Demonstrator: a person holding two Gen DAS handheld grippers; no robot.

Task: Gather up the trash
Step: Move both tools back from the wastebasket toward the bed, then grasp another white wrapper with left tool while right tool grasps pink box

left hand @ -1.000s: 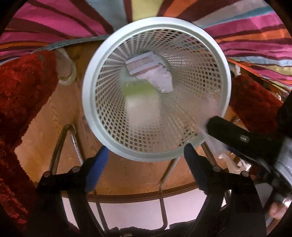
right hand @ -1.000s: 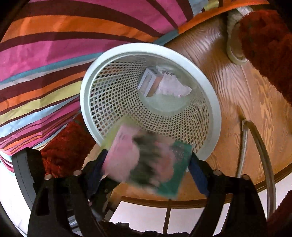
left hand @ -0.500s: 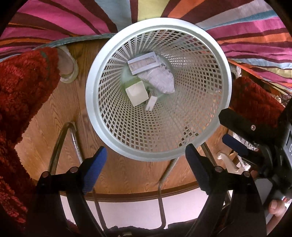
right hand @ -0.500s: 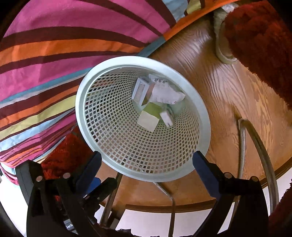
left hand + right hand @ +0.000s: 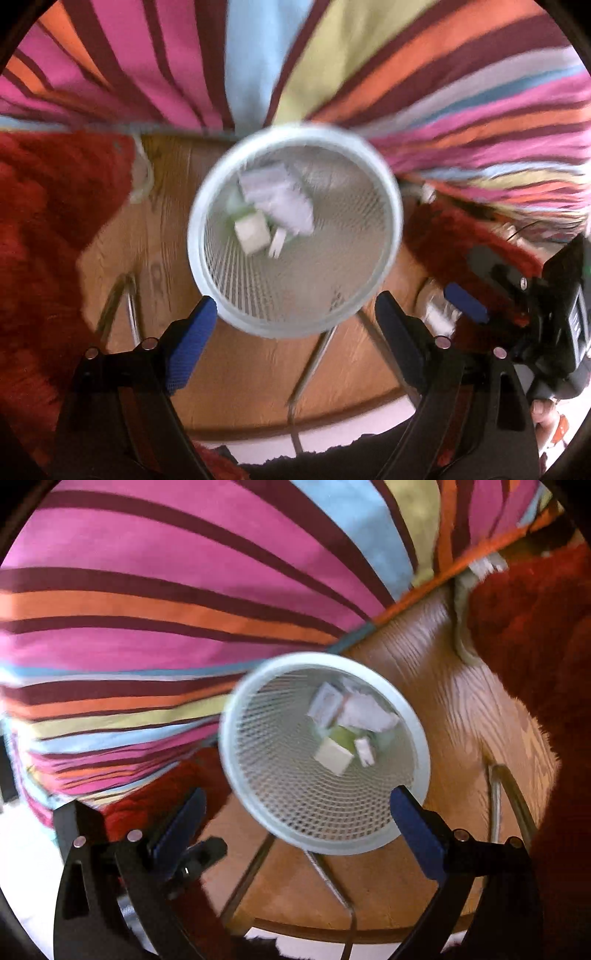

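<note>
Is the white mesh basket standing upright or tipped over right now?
Upright. The basket shows its round rim facing up toward both wrist cameras, and the trash pieces lie at its bottom.

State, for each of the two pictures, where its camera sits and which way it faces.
Left wrist: on the left gripper, facing down into the white basket; its own open jaws, the right gripper and a fingertip show.
Right wrist: on the right gripper, facing down at the basket; its own open jaws show.
Shared: basket, striped cloth, wooden floor.
</note>
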